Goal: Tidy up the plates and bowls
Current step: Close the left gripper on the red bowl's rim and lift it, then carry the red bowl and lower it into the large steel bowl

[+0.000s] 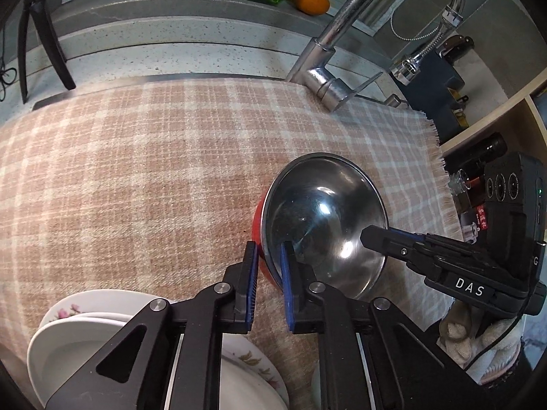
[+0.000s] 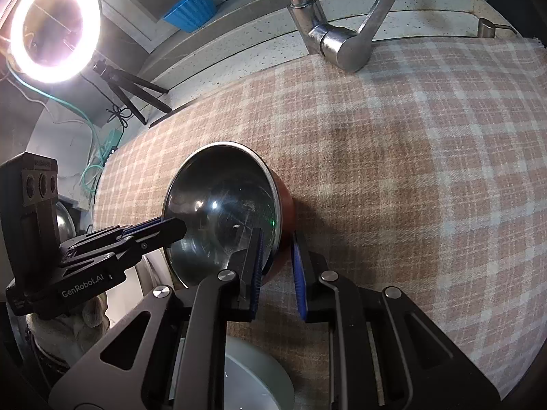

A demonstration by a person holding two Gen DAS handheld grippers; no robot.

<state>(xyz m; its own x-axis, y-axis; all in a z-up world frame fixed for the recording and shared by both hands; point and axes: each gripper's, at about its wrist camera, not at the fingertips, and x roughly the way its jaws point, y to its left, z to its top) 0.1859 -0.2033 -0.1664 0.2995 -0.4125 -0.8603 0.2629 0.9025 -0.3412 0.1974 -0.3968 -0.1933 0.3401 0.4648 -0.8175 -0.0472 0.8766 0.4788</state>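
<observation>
So right up against the left wrist lens you've got the left gripper (image 1: 268, 273), jaws clamped on the rim of the steel bowl (image 1: 324, 218) at about its 7 o'clock edge, one pad inside, one on the red outer wall. The right gripper (image 2: 277, 266) does the same on the opposite side, pinching the rim around the bowl's 5 o'clock in its own view. Biggest thing around is the checked cloth (image 1: 154, 171) covering the counter, and the bowl sits on it, tipped up a bit I think, at roughly 4 o'clock in the left view. Progress-wise I'd call this early-to-mid: a stack of white plates (image 1: 68, 341) already sits at 7 o'clock, and the bowl hasn't gone anywhere yet, so it's left to place. View differences: the left camera catches the flowered plates, an orange (image 1: 311, 0) at 1 o'clock and the full faucet (image 1: 328, 78). The right camera instead shows a ring light (image 2: 51, 24) at 10 o'clock, plus what may be a second steel bowl (image 2: 66, 222) at 9 o'clock.
</observation>
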